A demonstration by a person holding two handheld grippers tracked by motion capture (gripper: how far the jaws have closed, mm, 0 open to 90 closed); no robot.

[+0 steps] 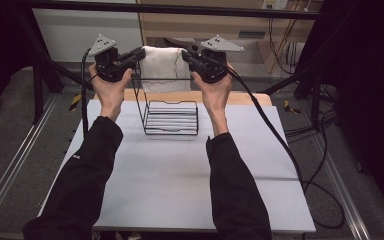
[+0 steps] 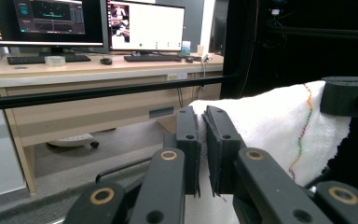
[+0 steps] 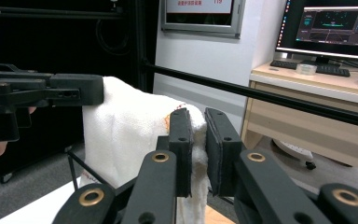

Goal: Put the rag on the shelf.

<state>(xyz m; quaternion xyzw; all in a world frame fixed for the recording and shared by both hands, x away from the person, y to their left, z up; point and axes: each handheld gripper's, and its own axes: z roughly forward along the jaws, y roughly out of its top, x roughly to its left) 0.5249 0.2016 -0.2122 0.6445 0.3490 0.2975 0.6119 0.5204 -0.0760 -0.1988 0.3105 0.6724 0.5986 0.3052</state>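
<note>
Right now both grippers hold a white towel [image 1: 161, 67] stretched between them, up over the wire rack [image 1: 171, 117] that sits near the far edge of the tabletop [image 1: 180, 175], abt mid-width. Left gripper [image 1: 139, 54] has its jaws pinched nearly together on the towel's left top corner; right gripper [image 1: 186, 55] is clamped the same way on the right top corner. In the left gripper view the cloth [image 2: 279, 121] runs taut twd the other gripper, w/ a coloured stitch line hanging down it. The step in hand looks like draping the towel over the rack's top bar. To do it well: keep both hands level so the top edge stays straight, hold tension w/o tugging a corner free, lower evenly, and centre the cloth on the bar before letting go. Uneven drop would prob. let it slide off one side.
</note>
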